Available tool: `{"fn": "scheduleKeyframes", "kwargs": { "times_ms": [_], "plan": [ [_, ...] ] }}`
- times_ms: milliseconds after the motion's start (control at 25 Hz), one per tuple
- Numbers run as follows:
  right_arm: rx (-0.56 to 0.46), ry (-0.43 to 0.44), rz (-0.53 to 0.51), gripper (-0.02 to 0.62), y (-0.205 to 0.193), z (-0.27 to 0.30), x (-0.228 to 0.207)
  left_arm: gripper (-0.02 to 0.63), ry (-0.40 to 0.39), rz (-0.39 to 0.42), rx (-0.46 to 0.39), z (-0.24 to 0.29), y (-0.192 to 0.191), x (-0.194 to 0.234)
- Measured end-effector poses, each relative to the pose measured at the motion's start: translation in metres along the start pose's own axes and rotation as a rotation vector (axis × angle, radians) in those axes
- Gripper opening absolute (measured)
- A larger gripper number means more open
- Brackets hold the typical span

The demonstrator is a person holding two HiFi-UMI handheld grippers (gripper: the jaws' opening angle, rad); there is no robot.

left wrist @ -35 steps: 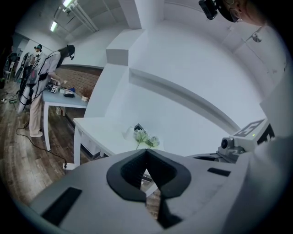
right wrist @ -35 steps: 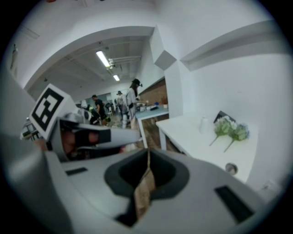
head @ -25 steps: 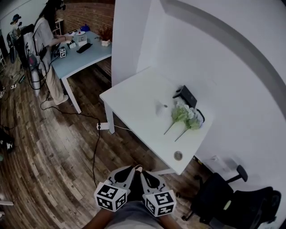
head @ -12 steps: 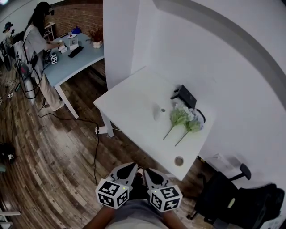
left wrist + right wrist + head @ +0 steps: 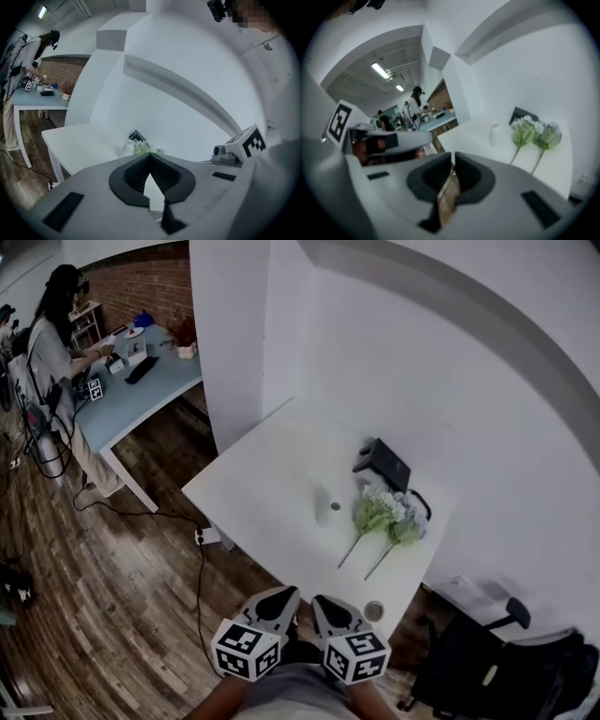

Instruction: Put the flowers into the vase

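Qty: 2 grippers, 2 flowers (image 5: 386, 519), 1 vase (image 5: 330, 510), 1 black box (image 5: 382, 462), 1 small round disc (image 5: 374, 611), 2 tables, 1 office chair (image 5: 487, 662), 1 person (image 5: 52, 343). Left gripper (image 5: 150, 159): jaws together, nothing clamped. Right gripper (image 5: 453, 161): jaws together, nothing clamped. Both side by side at bottom of head view, short of near table edge, well apart from flowers. Surface: white table (image 5: 262, 484), plain matte top, set in corner betw. white pillar (image 5: 230, 334) and white wall w/ curved ledge. Room: wood-plank floor (image 5: 103, 587) w/ black cable (image 5: 199, 577) trailing past table leg; brick wall (image 5: 141, 287) at far left; blue-grey table (image 5: 122, 404) w/ small items, person standing at it; black office chair to right of white table. Flowers: not in vase, lying flat on table toward wall side, side by side, heads close together. Heads pale green and white, pointing toward wall; thin stems pointing toward near edge. Vase: small, white, upright, mouth up, just left of flower heads; contact w/ them not discernible. Black box just behind flower heads. Disc near table's near edge, apart from stem ends.
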State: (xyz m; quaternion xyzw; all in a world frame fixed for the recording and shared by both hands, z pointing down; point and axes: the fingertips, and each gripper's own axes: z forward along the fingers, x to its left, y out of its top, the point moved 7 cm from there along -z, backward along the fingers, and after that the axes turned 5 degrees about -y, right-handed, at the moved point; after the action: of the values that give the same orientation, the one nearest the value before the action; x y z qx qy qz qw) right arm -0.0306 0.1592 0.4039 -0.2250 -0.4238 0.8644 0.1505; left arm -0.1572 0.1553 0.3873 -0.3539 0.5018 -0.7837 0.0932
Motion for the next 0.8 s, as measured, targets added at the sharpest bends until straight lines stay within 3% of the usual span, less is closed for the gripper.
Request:
{"fn": "scheduleKeyframes", "kwargs": {
  "times_ms": [440, 800],
  "plan": [
    [-0.01, -0.05, -0.002, 0.025, 0.055, 0.046, -0.06, 0.025, -0.045, -0.014, 0.012, 0.081, 0.035, 0.029],
    [-0.081, -0.104, 0.041, 0.025, 0.067, 0.045, -0.098, 0.025, -0.078, 0.012, 0.017, 0.122, 0.045, 0.02]
  ]
}}
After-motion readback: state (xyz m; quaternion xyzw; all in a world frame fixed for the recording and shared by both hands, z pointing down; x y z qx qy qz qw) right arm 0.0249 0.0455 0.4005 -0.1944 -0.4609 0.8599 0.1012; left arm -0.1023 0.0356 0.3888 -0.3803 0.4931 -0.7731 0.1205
